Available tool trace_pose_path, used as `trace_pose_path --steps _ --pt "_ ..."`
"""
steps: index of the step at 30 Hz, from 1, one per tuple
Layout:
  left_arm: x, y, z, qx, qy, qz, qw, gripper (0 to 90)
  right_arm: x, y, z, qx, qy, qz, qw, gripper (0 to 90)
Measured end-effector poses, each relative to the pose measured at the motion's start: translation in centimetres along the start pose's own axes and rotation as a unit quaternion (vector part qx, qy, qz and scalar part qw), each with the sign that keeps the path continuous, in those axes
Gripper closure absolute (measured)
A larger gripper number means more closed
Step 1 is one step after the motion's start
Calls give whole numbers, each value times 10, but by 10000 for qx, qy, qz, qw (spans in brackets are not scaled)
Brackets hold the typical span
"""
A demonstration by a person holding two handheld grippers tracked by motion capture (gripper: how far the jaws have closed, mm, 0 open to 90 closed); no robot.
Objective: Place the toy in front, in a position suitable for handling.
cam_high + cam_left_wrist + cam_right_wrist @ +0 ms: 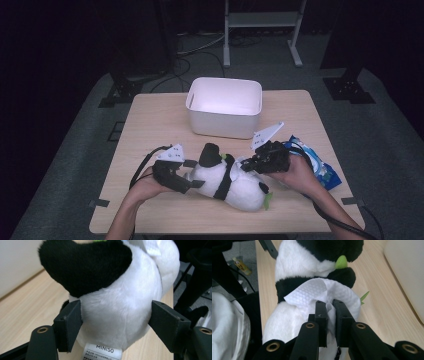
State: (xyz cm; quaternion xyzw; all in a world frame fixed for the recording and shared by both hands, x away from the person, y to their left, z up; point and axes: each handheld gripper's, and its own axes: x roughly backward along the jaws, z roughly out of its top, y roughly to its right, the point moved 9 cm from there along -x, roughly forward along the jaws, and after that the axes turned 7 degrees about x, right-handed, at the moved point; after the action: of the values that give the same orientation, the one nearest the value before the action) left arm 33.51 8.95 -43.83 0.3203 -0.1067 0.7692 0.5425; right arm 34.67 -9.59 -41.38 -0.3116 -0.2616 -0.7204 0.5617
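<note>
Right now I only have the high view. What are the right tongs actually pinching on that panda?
Observer: The right tongs are shut on a white tissue lying against the panda plush, not on the fur itself.
Operator: And the left side, real grip or just resting?
Observer: The left tongs straddle the plush's white rear, with both pads pressed into the fur.
Operator: Any tag there?
Observer: Yes, a MINISO label hangs between the jaws, not clamped.

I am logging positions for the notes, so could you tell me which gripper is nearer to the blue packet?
Right. The right gripper sits just beside the blue packet, pinching a white tissue; the left gripper is across the panda plush, clamping it.
</note>
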Motion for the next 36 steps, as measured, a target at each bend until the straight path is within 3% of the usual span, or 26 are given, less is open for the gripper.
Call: trace_pose_path --steps 6,11,14,20,23,24,27,31,36 --pt "-12 -2 4 172 -50 117 9998 103 -9 -1 2 -47 39 92 9999 818" --pt "-12 -2 1 271 30 40 9996 235 -6 -1 3 20 -28 65 10000 818" --pt "-12 -2 0 282 40 45 9996 264 -2 2 -2 1 -59 -5 10000 818" --pt "-10 -2 -1 272 -29 91 9996 270 25 22 -37 -516 -27 -350 9980 820" --pt "-9 -2 -2 266 -61 94 9996 270 40 37 -62 -852 39 -569 9947 822" --pt "-9 -2 -2 266 -61 94 9996 270 40 37 -62 -852 39 -569 9947 822" --pt "-9 -2 -2 264 -72 98 9996 269 58 53 -94 -1270 95 -838 9883 826" --pt "-9 -2 -2 274 -58 84 9996 269 73 63 -122 -1601 76 -1085 9811 839" --pt "-9 -2 -2 281 -67 76 9996 269 75 66 -143 -1825 2 -1135 9766 845"
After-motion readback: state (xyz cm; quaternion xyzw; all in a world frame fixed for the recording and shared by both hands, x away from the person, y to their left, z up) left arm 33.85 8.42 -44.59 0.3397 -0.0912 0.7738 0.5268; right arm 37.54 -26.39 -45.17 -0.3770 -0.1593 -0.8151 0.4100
